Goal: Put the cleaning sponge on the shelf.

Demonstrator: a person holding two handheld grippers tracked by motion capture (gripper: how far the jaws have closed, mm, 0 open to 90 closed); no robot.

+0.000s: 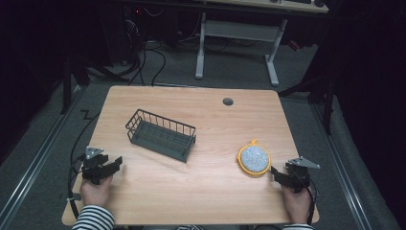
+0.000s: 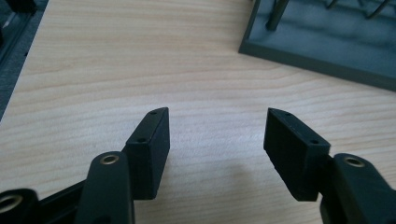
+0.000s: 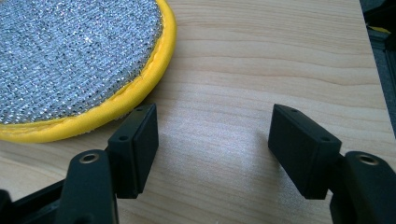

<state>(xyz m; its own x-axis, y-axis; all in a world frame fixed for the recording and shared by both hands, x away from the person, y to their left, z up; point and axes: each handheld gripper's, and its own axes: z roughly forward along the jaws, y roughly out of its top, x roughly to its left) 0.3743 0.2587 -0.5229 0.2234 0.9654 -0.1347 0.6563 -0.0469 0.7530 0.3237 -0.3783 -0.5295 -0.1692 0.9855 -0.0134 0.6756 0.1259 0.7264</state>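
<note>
My left gripper view cuts off most of the wire basket [image 2: 327, 42]. Both hands rest low on the table [image 1: 191, 191]; my left gripper [image 2: 217, 135] and right gripper [image 3: 212, 140] gape empty, the right just beside the yellow scrubber [image 3: 70, 60].

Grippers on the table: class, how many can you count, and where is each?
2. The left gripper sits at the near-left edge by the wire basket; the right gripper at the near-right, beside the round scrubber.

Wooden table [image 1: 201, 182]: wire basket [image 1: 161, 134], round scourer [image 1: 254, 159].

Scrubber [image 3: 70, 60] cut off top-left — basket [image 2: 327, 42] cropped at top edge
</note>
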